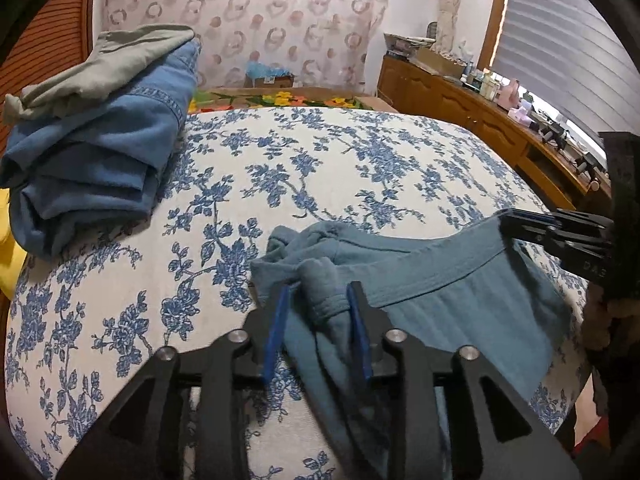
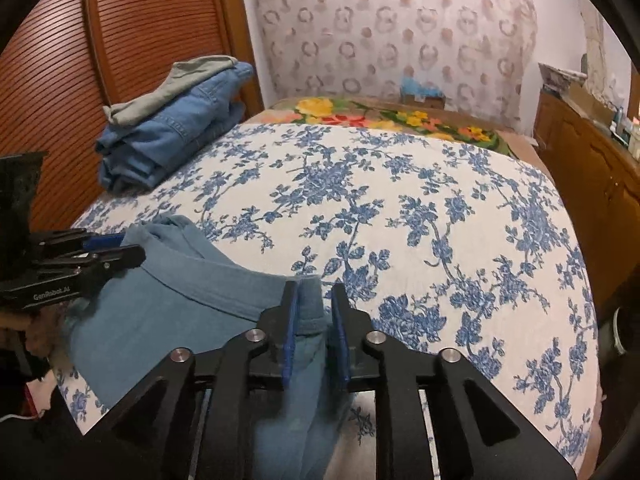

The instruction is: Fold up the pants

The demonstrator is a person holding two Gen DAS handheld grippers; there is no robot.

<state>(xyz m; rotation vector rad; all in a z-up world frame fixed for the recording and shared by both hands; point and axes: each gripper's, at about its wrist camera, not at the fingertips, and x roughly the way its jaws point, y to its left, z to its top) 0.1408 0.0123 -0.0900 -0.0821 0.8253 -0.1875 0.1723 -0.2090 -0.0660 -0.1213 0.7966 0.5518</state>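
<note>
I have the teal pants (image 1: 440, 280) lying at the near edge of the bed (image 1: 320, 160), on the blue-flowered bedspread, with the waistband stretched between my two grippers. My left gripper (image 1: 318, 300) stands at the bunched end of the waistband: the cloth is gathered between the blue pads, but there is daylight on the left pad's side, so I judge the grip slack rather than clenched. My right gripper (image 2: 314, 300) straddles the other end of the waistband; the fabric runs between its pads and seems to touch the left one, with a narrow gap at the right one, so this grip too looks loosened, not biting.

The pants are soft, light knit cloth, limp everywhere except the thicker stitched waistband. They will sag and wrinkle wherever I do not hold them, and a thin single layer could slip out of smooth pads. The waistband seam is the place to take hold: it is doubled, it gives the pads something to bite on, and pulling its two ends apart keeps the top edge straight. I would pinch well in from the corner, not at the very edge.

A stack of folded jeans (image 2: 172, 136) with a grey-green garment (image 2: 180, 84) on top sits at the far left of the bed, well apart from my work.
</note>
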